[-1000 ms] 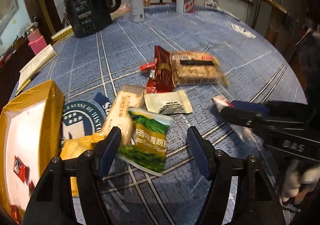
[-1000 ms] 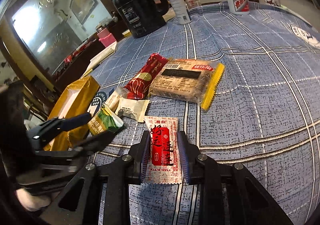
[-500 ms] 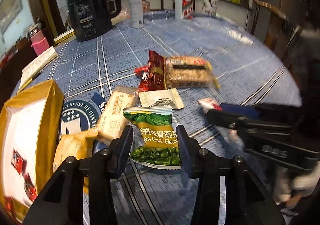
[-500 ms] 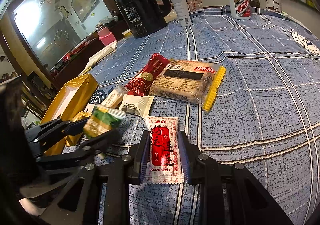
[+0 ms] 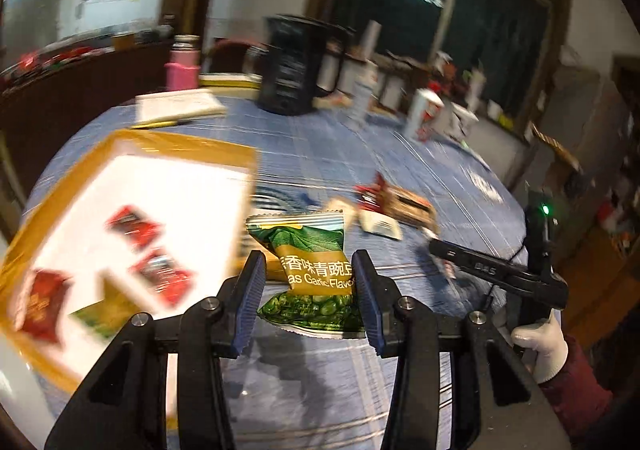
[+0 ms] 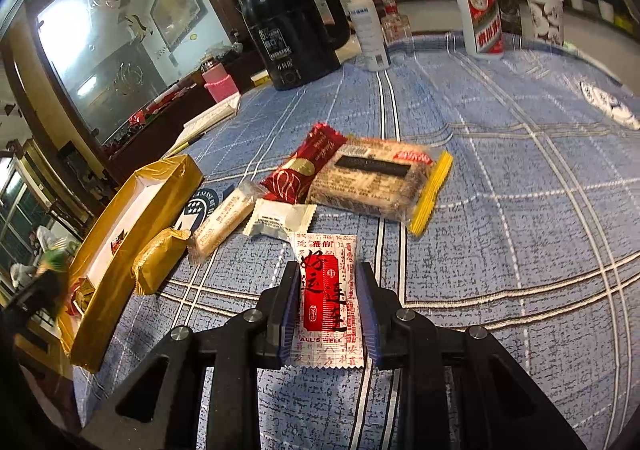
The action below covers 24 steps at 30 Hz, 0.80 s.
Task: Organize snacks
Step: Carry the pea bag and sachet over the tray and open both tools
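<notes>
Blue checked cloth covers the big round bench (image 6: 520,178), and the snacks lie on it in a loose bunch. At the left side sits the gold box (image 5: 168,142) with a white inside, and a few small red packs (image 5: 136,226) already lie in it, so I think this is where the snacks are meant to go. The left tongs (image 5: 308,290) are squeezed on the green pea bag (image 5: 312,262), lifted off the bench and close to the edge of the box, most likely to drop it in. The bag stands up tall, its crimped top pointing away from the camera and its long side running along the fingers. The right tongs (image 6: 328,302) are closed on the red and white packet (image 6: 328,290), which looks low over the cloth; I cannot tell if it touches. Its long side also runs straight out between the fingers, with its far end pointing at the other snacks. Those are the big cracker pack (image 6: 376,182), the dark red wrapper (image 6: 304,166), the small white packet (image 6: 280,218) and the gold bar (image 6: 160,258).
</notes>
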Tool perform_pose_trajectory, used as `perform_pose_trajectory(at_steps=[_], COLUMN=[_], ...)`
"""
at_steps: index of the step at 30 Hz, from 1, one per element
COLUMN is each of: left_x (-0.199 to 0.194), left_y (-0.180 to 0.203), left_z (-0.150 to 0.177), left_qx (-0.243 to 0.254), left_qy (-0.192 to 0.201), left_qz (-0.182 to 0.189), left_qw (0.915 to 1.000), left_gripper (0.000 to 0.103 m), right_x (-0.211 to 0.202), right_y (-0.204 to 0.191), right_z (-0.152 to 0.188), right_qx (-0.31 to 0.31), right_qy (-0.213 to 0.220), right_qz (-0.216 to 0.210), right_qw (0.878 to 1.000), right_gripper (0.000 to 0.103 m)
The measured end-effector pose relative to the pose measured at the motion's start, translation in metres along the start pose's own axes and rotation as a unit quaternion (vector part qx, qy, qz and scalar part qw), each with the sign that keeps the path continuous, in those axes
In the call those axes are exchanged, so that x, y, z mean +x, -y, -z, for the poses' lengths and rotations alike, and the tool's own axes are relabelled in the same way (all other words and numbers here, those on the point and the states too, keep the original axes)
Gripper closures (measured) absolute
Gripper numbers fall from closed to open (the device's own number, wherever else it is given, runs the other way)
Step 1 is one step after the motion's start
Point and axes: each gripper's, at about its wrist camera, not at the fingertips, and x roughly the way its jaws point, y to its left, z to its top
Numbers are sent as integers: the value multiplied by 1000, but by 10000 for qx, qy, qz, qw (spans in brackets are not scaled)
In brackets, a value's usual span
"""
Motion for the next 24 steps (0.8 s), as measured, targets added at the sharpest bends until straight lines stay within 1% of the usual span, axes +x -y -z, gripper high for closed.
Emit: perform_pose_trajectory(at_steps=[3,6,10,13,16,18,20,24], left_x=[-22,-40,-48,-52,-54,-54,-50,-36], left_y=[-32,-61,-90,-104,-115,-129,-142,-163], left_z=[2,5,2,-6,-15,-20,-21,-22], left_qx=[-304,-541,-742,-718,-692,-749,-839,-1044], left_qy=[220,401,470,507,547,544,495,326], left_qz=[-112,-228,-304,-417,-511,-544,-595,-577], left_qw=[9992,9975,9957,9953,9948,9942,9935,9923], left_gripper=[60,60,60,60,60,60,60,60], right_x=[-3,-19,-45,-54,-49,-37,-24,6], right_y=[-7,-30,-88,-134,-174,-198,-219,-255], right_z=[-2,-5,-16,-26,-34,-40,-40,-31], right_qx=[-115,-260,-784,-1136,-1287,-1276,-1268,-1419], right_qy=[44,116,319,335,174,-14,-171,-449], right_qz=[164,57,-252,-563,-946,-1205,-1369,-1489], right_qw=[9998,9996,9961,9914,9870,9845,9823,9776], right_gripper=[74,74,74,75,74,74,74,74])
